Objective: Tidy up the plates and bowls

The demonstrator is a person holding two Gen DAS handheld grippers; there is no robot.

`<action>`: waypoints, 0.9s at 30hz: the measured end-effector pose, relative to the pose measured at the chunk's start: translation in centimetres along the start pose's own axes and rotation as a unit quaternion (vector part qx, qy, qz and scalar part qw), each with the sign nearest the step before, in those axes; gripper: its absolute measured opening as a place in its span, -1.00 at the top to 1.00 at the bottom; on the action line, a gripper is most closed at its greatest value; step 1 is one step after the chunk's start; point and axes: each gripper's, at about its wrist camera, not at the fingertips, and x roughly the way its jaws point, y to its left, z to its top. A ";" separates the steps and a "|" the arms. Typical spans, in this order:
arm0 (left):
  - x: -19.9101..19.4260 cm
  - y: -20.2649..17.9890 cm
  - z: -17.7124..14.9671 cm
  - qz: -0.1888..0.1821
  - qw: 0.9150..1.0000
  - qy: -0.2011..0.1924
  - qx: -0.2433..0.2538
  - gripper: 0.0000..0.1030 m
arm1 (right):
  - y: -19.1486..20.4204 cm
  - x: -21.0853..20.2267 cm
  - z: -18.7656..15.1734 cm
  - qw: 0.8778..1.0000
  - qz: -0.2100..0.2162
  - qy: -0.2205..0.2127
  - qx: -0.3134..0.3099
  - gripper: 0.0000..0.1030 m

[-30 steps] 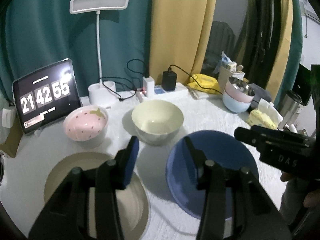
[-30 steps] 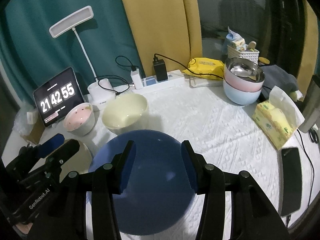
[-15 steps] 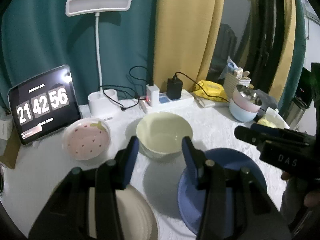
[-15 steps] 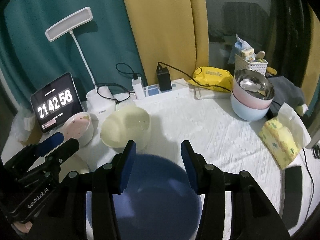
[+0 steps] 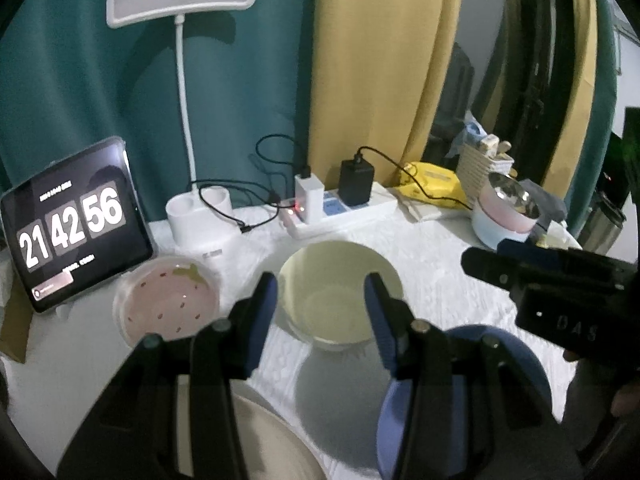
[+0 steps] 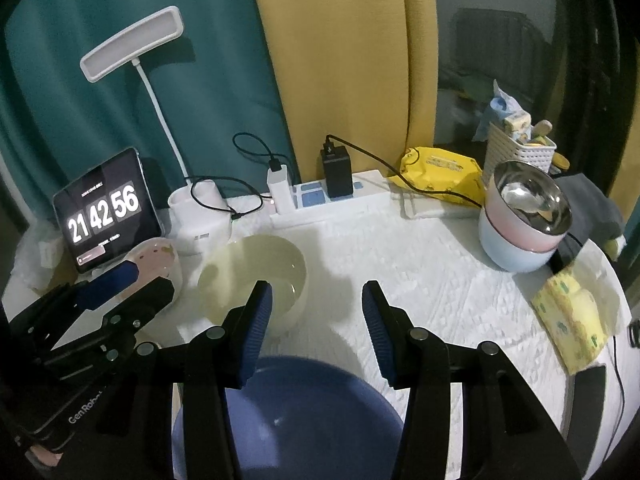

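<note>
A pale yellow bowl (image 5: 340, 292) stands mid-table, seen between the fingers of my left gripper (image 5: 320, 292), which hovers open and empty in front of it. Left of it sits a pink strawberry-pattern bowl (image 5: 168, 300). A cream plate (image 5: 272, 440) lies under the left gripper, and a blue plate (image 5: 516, 364) lies to its right. My right gripper (image 6: 316, 300) is open and empty above the blue plate (image 6: 304, 412), with the yellow bowl (image 6: 256, 268) just beyond its left finger. The left gripper (image 6: 120, 284) shows at the left of the right wrist view.
At the back stand a tablet clock (image 5: 68, 224), a white desk lamp (image 5: 200, 220) and a power strip (image 5: 340, 212) with cables. Stacked pink and blue bowls with a steel one on top (image 6: 524, 224), a tissue pack (image 6: 576, 316) and a phone (image 6: 588, 412) sit at the right.
Both grippers have moved forward toward the yellow bowl; the plates have slid lower in both views. Neither gripper's opening changed. The clock went from 55 to 56.
</note>
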 end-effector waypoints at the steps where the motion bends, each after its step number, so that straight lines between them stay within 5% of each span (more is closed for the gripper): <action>1: 0.3 0.2 0.1 -0.001 1.000 0.002 -0.005 0.08 | 0.1 0.3 0.3 1.000 0.000 0.001 -0.001 0.04; 27: 10.1 2.9 -1.5 0.044 0.990 0.125 -0.051 0.07 | 1.0 11.1 0.2 0.991 0.024 0.119 0.058 0.04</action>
